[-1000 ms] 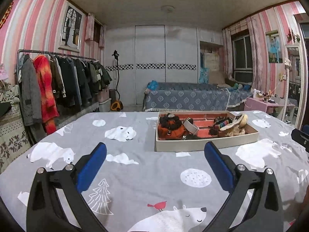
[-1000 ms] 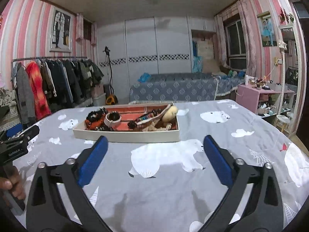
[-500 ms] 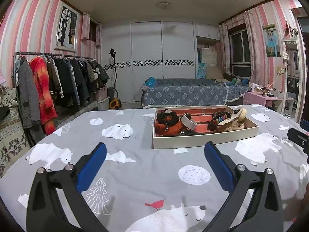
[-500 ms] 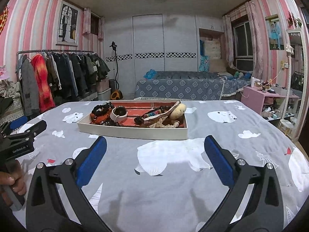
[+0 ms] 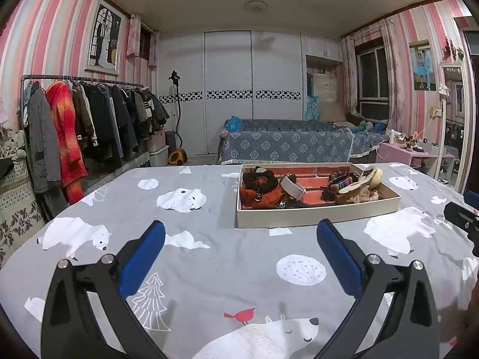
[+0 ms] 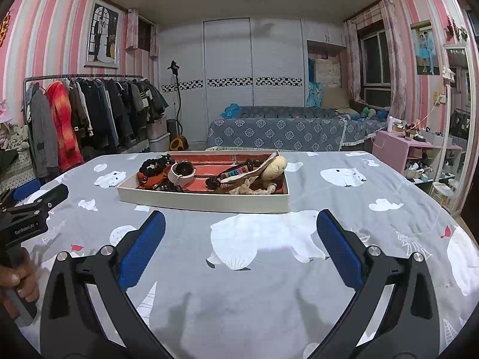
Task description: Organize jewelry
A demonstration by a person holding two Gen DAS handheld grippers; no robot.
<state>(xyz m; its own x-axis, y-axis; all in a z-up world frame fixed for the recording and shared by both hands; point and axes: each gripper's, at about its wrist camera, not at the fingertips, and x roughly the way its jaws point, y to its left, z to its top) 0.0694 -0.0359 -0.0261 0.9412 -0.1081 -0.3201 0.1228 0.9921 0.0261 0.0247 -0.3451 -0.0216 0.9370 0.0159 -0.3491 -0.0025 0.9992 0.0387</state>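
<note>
A shallow cream tray (image 5: 317,218) with a red lining sits on the grey polar-bear cloth; it also shows in the right wrist view (image 6: 203,202). It holds a black scrunchie (image 5: 259,177), an orange pouch (image 5: 260,196), a white bangle (image 5: 292,187), a multicoloured bead bracelet (image 6: 236,173) and a yellow plush doll (image 6: 274,166). My left gripper (image 5: 241,248) is open and empty, short of the tray's front left. My right gripper (image 6: 241,239) is open and empty, in front of the tray's near wall.
The table cloth (image 5: 209,257) spreads wide around the tray. A clothes rack (image 5: 83,125) stands at the left, a bed (image 5: 293,145) behind, a pink side table (image 6: 413,149) at the right. The left gripper's body (image 6: 27,212) shows at the right view's left edge.
Both views have shifted slightly: the tray sits a little lower and nearer in each. Both grippers stay open and empty.
</note>
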